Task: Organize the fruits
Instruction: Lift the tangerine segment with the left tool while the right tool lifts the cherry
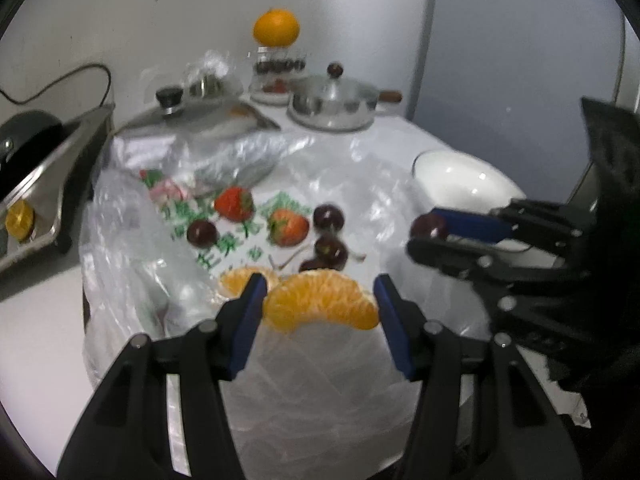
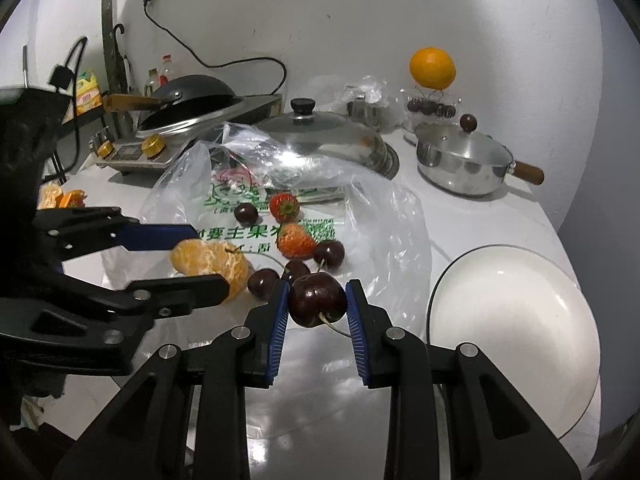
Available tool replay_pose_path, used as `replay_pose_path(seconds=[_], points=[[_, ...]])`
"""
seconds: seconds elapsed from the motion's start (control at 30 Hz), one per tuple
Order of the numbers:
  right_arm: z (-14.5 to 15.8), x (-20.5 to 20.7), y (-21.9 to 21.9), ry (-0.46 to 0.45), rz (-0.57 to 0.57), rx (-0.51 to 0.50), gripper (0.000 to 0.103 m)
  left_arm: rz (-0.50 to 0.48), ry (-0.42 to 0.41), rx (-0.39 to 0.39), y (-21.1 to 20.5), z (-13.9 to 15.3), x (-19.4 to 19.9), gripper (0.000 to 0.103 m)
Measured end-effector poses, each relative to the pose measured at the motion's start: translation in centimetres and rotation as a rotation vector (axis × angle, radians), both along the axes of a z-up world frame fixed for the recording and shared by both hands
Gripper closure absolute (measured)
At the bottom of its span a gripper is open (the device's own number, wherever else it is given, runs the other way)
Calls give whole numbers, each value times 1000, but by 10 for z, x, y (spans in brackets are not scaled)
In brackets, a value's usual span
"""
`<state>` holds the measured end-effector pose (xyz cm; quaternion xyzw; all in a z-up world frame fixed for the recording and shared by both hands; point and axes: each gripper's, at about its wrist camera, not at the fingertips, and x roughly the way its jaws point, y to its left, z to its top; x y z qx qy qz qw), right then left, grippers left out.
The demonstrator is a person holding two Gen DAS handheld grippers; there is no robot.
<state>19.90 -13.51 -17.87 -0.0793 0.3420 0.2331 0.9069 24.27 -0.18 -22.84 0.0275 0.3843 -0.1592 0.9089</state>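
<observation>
My left gripper (image 1: 320, 294) is shut on a peeled orange half (image 1: 320, 304), its blue pads pressing both ends. In the right wrist view that left gripper (image 2: 207, 262) enters from the left with the orange half (image 2: 210, 262) in it. My right gripper (image 2: 318, 294) is shut on a dark cherry (image 2: 318, 300) whose stem hangs down. It shows in the left wrist view as the right gripper (image 1: 420, 236) with the cherry (image 1: 430, 226). On the printed plastic bag (image 2: 376, 216) lie two strawberries (image 2: 285, 206) (image 2: 296, 242), several cherries (image 2: 329, 254) and another orange piece (image 1: 244, 280).
A white plate (image 2: 512, 332) sits at the right. Behind the bag are a large pot lid (image 2: 320, 136), a steel pot (image 2: 464, 160) with a wooden handle, and a whole orange (image 2: 432, 68) atop a glass container. A stove with a wok (image 2: 188, 96) stands at the left.
</observation>
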Motion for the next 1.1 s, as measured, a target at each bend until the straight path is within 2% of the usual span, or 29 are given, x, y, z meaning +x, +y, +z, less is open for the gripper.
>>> replay_pose_path(seconds=[0.4, 0.5, 0.57, 0.73, 0.9, 1.03, 1.1], points=[[-9, -2, 4, 21, 10, 6, 72, 24, 79, 93, 3, -37, -4, 45], [-9, -1, 4, 22, 9, 10, 72, 17, 93, 137, 0, -41, -2, 41], [-10, -1, 3, 23, 9, 10, 72, 19, 89, 162, -1, -42, -2, 33], [-10, -1, 3, 22, 7, 11, 72, 23, 106, 158, 6, -44, 0, 26], [-11, -1, 3, 22, 8, 14, 72, 34, 140, 96, 14, -45, 0, 27], [-11, -1, 1, 18, 6, 18, 72, 27, 150, 84, 12, -42, 0, 45], [-10, -1, 0, 16, 4, 20, 72, 28, 147, 92, 10, -40, 0, 47]])
